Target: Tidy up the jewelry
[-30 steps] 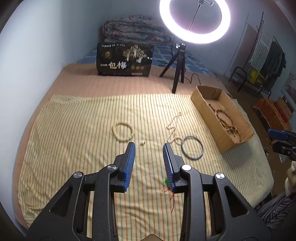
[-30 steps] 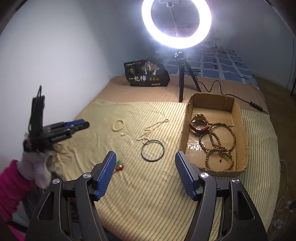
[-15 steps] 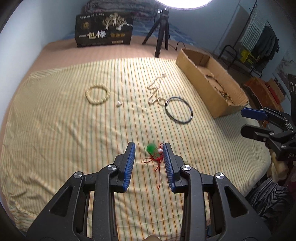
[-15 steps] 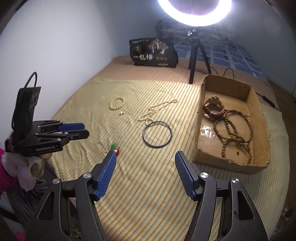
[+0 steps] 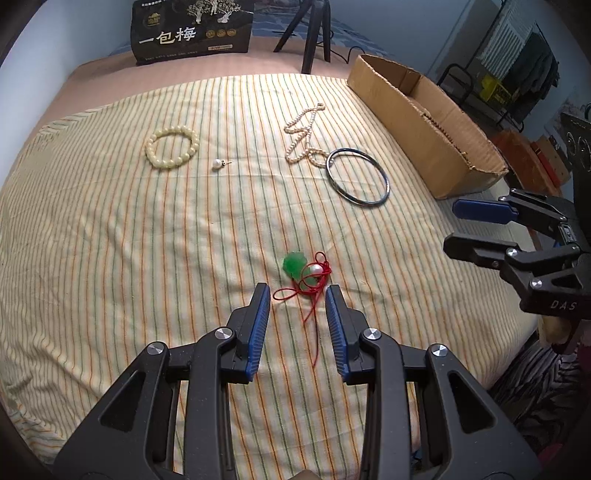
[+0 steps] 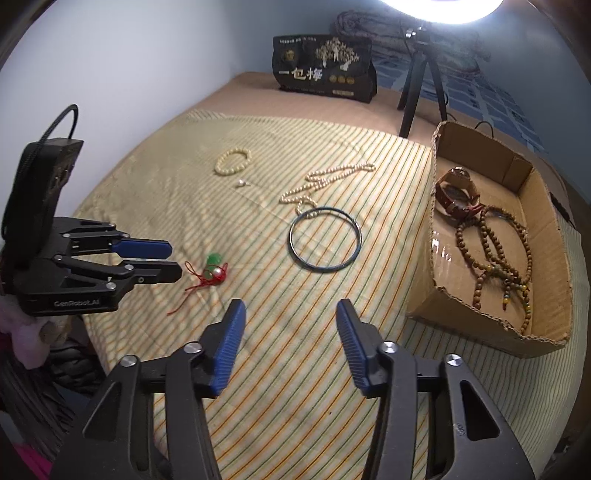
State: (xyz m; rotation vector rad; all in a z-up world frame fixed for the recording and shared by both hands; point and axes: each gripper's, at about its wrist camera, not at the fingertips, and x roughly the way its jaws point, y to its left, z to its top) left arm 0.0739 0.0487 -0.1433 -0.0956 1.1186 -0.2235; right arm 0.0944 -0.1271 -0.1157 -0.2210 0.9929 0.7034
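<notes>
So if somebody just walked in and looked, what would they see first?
Probably the little green pendant on its red cord, bright against the striped cloth, lying just ahead of the left gripper, whose jaws are open. Next, the big dark bangle in the middle of the cloth, touching the pearl necklace. Then the cardboard box on the right, holding brown bead strings.

I'm over a bed spread with a striped yellow sheet, pale blue wall on my left. Ring light glaring on its black tripod; clothes rack off right.
</notes>
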